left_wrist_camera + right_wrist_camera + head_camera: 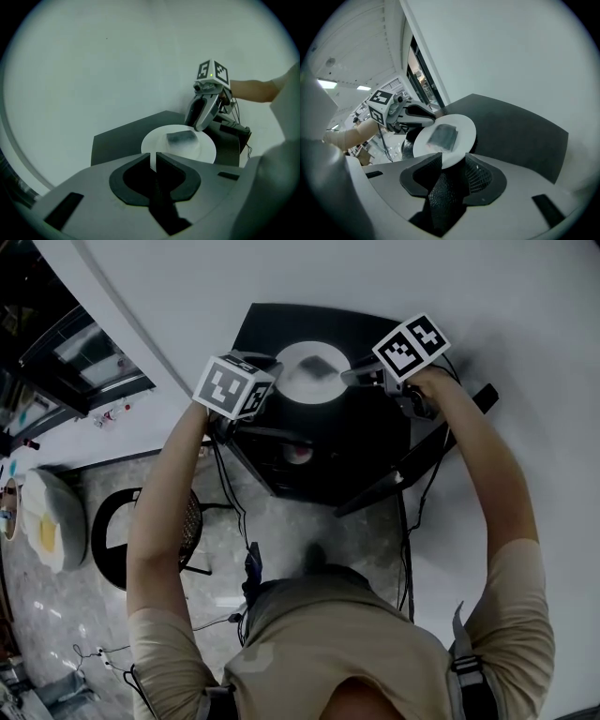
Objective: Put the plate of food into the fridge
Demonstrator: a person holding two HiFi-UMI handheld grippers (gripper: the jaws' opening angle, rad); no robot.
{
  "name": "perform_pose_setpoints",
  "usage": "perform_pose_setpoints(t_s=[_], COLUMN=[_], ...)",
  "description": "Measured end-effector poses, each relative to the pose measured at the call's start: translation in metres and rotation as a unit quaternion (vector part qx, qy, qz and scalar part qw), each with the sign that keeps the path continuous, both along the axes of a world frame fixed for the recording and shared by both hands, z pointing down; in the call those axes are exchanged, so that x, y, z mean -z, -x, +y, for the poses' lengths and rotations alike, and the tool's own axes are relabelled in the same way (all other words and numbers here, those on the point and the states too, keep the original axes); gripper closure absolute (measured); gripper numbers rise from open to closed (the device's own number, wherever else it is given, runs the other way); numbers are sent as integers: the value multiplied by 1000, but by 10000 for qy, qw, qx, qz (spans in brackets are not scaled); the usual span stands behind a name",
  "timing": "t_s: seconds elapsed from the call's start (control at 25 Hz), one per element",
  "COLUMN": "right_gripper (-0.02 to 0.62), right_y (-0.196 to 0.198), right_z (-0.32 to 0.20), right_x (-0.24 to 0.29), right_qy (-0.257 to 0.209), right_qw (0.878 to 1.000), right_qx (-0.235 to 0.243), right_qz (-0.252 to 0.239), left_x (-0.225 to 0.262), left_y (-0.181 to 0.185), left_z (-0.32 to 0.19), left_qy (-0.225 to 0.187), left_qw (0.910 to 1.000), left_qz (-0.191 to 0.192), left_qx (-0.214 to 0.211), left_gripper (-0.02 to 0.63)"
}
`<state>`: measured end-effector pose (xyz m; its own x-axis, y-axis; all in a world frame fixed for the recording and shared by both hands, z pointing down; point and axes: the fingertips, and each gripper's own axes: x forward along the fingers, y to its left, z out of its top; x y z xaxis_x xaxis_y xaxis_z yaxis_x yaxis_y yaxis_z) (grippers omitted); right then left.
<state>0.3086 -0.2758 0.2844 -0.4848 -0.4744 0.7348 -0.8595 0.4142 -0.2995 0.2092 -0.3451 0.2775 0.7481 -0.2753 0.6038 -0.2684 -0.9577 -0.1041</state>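
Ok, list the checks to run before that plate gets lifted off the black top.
1. Left gripper closed on the plate rim: ok.
2. Right gripper closed on the rim: not ok, its jaws stand apart with the rim between them.
3. Food lying well inside the plate: ok.
4. Plate resting flat on the black top: ok.
5. Grippers on opposite sides of the plate: ok.
6. Fridge door open: cannot tell.

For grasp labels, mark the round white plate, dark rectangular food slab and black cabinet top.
Round white plate (206,150): left gripper view, bare right rim.
Dark rectangular food slab (443,136): right gripper view, its centre.
Black cabinet top (515,131): right gripper view, bare middle.
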Motion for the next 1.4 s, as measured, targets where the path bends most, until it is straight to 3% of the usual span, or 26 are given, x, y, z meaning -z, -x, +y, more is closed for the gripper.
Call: perform_pose_setpoints(t_s=[0.32, 1.08, 1.4], right_gripper=[434, 440, 443], right_y=[7, 25, 24], right_z=[7, 23, 25], right_x=[7, 13, 12], right_qy=[42, 186, 186], right_qw=[10000, 9996, 9990], right_qx=[35, -186, -394], right_qz=[-81, 77, 124], left_x=[8, 13, 16], left_y=[10, 26, 34], left_z=[13, 37, 47], left_qy=[-110, -352, -671], left_qw=[9999, 9974, 9939], left_qz=[18, 8, 33], left_qx=[-54, -621, -869], left_gripper=[563, 586, 569])
